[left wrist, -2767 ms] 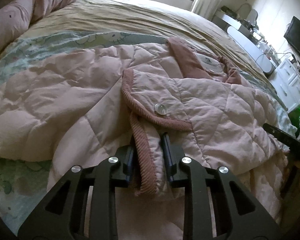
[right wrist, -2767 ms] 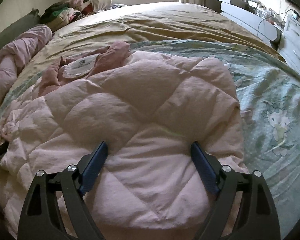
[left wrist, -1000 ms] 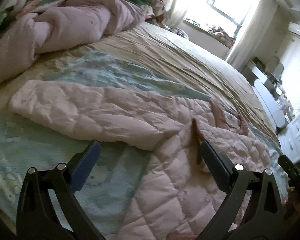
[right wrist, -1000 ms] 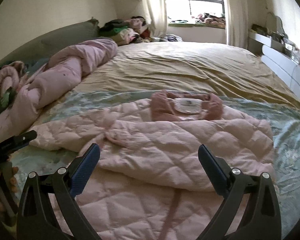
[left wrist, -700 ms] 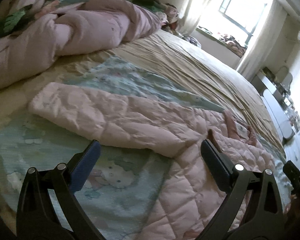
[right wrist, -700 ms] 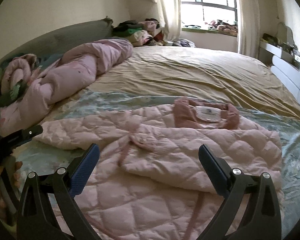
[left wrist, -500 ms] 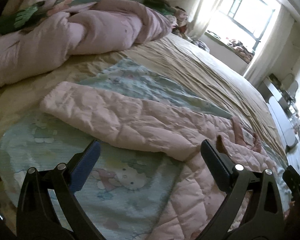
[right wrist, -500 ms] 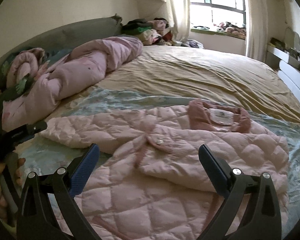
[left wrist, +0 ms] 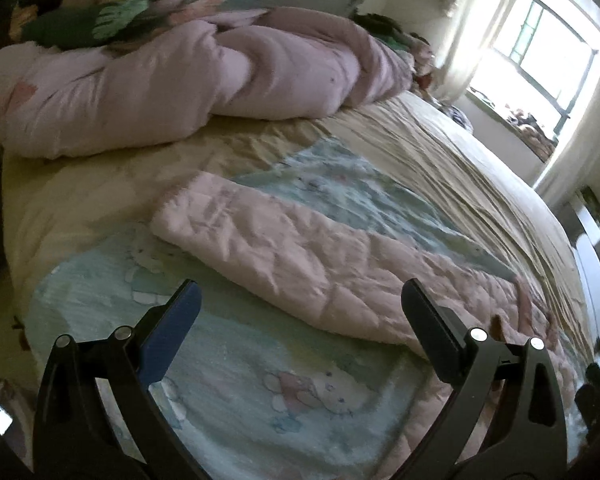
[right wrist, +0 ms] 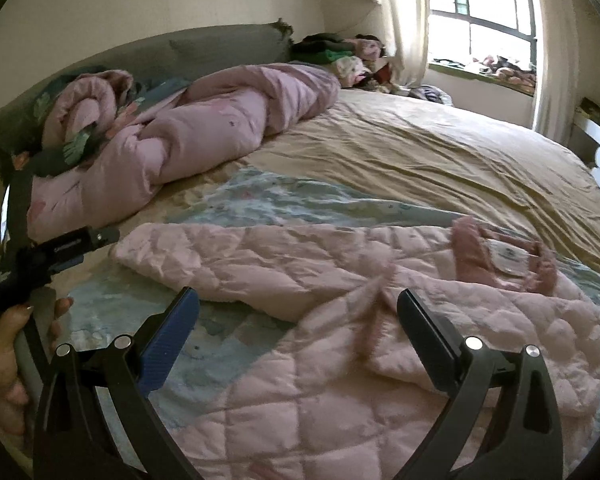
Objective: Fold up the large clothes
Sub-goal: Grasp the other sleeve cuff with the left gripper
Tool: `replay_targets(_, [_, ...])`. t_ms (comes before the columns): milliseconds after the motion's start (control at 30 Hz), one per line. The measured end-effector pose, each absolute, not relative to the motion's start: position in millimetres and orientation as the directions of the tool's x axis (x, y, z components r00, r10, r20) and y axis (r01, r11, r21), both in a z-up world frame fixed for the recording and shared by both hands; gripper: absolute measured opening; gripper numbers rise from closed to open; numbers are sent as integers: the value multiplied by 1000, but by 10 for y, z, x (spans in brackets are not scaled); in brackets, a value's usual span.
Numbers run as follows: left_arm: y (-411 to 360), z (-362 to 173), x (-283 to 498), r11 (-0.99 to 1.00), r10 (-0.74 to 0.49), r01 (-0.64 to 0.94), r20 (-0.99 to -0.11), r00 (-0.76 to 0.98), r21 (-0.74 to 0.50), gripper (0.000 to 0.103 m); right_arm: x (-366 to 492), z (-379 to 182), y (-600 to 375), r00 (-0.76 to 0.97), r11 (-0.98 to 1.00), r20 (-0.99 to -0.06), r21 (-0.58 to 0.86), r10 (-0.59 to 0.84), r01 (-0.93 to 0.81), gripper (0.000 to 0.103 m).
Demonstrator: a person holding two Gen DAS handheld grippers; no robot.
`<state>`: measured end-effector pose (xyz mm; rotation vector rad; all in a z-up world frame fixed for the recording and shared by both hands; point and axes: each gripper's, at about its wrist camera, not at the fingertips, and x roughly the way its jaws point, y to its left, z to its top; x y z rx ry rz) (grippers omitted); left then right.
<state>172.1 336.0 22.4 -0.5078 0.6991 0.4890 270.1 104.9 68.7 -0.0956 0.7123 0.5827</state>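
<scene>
A pale pink quilted jacket [right wrist: 440, 320] lies on the bed, one front panel folded over its body, its darker pink collar and white label [right wrist: 508, 256] at the right. Its long sleeve [left wrist: 284, 252] stretches flat to the left over the blue cartoon sheet; the sleeve also shows in the right wrist view [right wrist: 236, 256]. My left gripper [left wrist: 300, 300] is open and empty, hovering just in front of the sleeve. My right gripper [right wrist: 296, 304] is open and empty above the jacket's front. The left gripper's body and the hand holding it [right wrist: 32, 280] show at the left of the right wrist view.
A rolled pink duvet [right wrist: 204, 128] and patterned pillows [left wrist: 112, 20] lie along the headboard. A tan bedspread [right wrist: 420, 160] covers the far half of the bed. Piled clothes [right wrist: 340, 52] sit by the bright window [right wrist: 484, 12]. The bed's edge [left wrist: 16, 272] drops off at left.
The left gripper let go of the jacket's ribbed edge, opened, and swung left towards the outstretched sleeve. The right gripper pulled back and turned left. The jacket's front panel now lies folded over.
</scene>
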Motion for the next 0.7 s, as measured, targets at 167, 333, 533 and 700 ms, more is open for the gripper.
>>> replay_targets(167, [3551,111,1781,748,246,-606,-733,634,-273,94,2754,596,1311,578,817,-653,112,489,-566,99])
replay_targets(333, [3752,-40,1873,720,245,-635,-753,610,-281,94,2818,498,1512,555,804,-666,117,498,-583,99])
replay_targets(533, [3943,-249,1952,679,246,-676,-779,577,-286,94,2894,394,1701,531,787,-675,122,513,-605,99])
replay_targets(700, [4041,-427,2047,663,232,-691,-798,556,-289,94,2958,311,1799,514,781,-684,132,518,-611,99])
